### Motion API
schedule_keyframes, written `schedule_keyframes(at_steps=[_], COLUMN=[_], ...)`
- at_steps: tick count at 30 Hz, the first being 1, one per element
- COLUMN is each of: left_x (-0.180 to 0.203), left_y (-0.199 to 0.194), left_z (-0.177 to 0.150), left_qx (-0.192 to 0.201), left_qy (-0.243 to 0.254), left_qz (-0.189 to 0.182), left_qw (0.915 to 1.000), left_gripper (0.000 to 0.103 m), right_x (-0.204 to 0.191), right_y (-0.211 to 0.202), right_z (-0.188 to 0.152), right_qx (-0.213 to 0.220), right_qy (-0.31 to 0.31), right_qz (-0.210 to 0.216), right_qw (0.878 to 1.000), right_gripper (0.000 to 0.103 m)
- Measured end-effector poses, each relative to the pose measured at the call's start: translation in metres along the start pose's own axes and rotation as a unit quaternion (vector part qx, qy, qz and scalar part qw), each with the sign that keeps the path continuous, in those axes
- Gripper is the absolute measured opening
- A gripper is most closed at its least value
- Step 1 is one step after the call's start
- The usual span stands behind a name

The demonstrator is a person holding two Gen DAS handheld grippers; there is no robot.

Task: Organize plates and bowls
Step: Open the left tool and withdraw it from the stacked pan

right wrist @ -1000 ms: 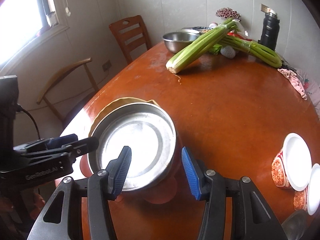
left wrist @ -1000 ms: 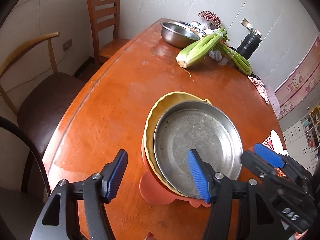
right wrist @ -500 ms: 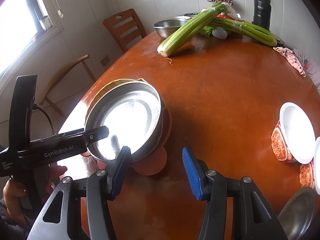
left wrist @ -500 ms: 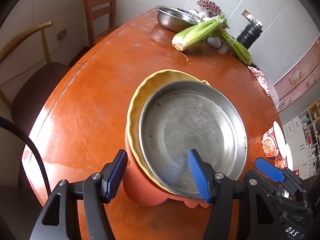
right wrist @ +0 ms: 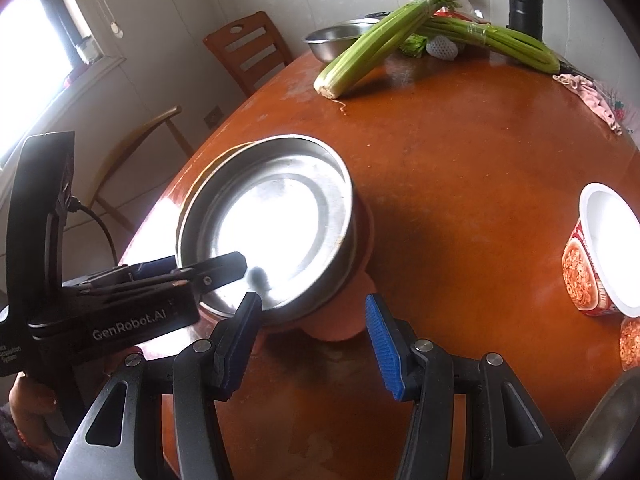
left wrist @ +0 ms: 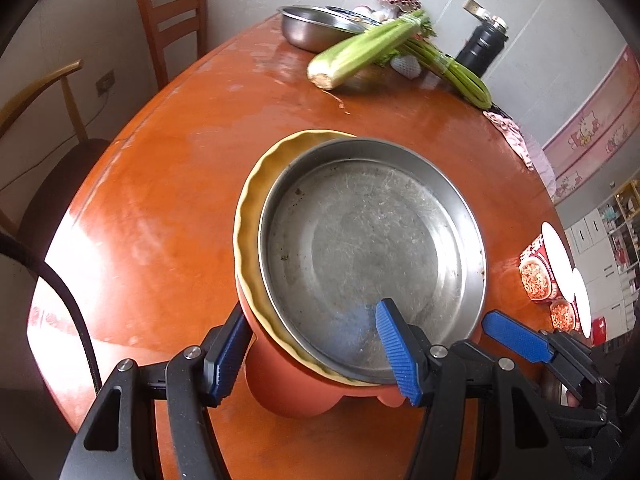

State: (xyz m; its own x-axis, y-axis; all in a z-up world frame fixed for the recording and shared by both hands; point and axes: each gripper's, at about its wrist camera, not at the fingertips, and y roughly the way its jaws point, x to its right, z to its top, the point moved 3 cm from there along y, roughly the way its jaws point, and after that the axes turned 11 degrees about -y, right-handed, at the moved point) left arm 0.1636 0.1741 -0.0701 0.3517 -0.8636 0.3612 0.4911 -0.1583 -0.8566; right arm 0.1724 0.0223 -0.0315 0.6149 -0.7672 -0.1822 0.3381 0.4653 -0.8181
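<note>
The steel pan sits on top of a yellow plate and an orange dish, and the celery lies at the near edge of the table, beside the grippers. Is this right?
Not quite. The left wrist view shows the celery at the far end of the table, by the steel bowl. The stack is as described.

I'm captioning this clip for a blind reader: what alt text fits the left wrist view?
A steel pan sits in a yellow fluted dish atop an orange bowl on a wooden table. The left tool straddles the stack's near rim, jaws open. Celery lies behind.
</note>
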Motion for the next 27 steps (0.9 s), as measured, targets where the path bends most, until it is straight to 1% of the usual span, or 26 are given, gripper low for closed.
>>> schedule_keyframes(at_steps=[9,16,24,27], left_x=[0.028,0.043,0.052,0.053], left_y=[0.012,0.018,0.019,0.015], left_z=[0.001,0.001,0.0,0.0], left_qx=[-0.008,-0.008,0.003,0.013], left_qy=[0.018,0.028,0.035,0.038], left_qz=[-0.006,-0.003,0.015,0.026], left_qw=[0.9998,0.9996,0.9993,0.9988], left_gripper=[0.062,0.062,0.062,0.062], right_x=[0.024,0.038,0.046,0.047], right_y=[-0.01,-0.015,-0.019,-0.022], right_z=[-0.007,-0.01,-0.013,-0.013], right_qx=[0.001,0.002,0.001,0.011], right_qy=[0.022,0.032,0.04,0.041], right_qz=[-0.029,-0.04,-0.045,-0.046], right_qw=[0.999,0.999,0.998,0.998], right_gripper=[0.056,0.056,0.056,0.056])
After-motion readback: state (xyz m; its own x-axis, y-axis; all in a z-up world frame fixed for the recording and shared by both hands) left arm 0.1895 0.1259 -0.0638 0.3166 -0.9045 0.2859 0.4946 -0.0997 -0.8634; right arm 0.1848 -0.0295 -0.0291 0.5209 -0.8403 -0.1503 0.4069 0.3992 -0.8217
